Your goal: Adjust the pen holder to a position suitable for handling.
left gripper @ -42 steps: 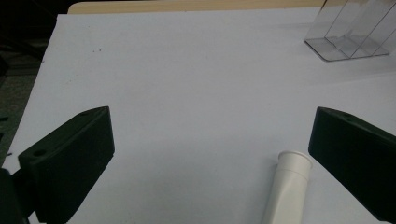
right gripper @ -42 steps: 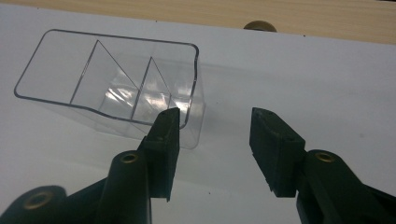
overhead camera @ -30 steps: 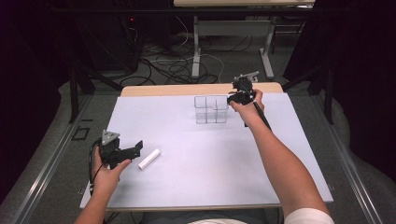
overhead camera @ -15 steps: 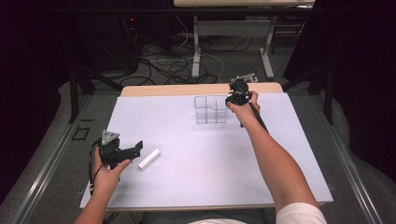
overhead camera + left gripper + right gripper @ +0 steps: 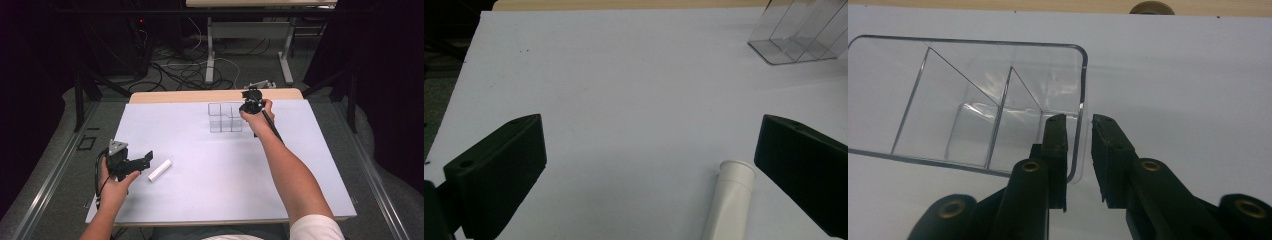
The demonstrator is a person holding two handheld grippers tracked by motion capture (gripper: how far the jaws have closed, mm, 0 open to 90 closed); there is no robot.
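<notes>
Your right gripper [image 5: 1079,145] had just been closing astride the clear divided bin's [image 5: 973,95] end wall, contact hard to judge, compartments empty, your left gripper [image 5: 644,165] spread beside the half-cropped white tube [image 5: 730,200].

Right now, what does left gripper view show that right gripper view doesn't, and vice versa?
Left gripper view: the left tool, jaws wide apart, and a white tube lying on the table beside one jaw. Right gripper view: the right tool straddling an end wall of the clear divided tray; its jaws have just been closing and are not yet pinching the wall. Both: the tray and the white table.
</notes>
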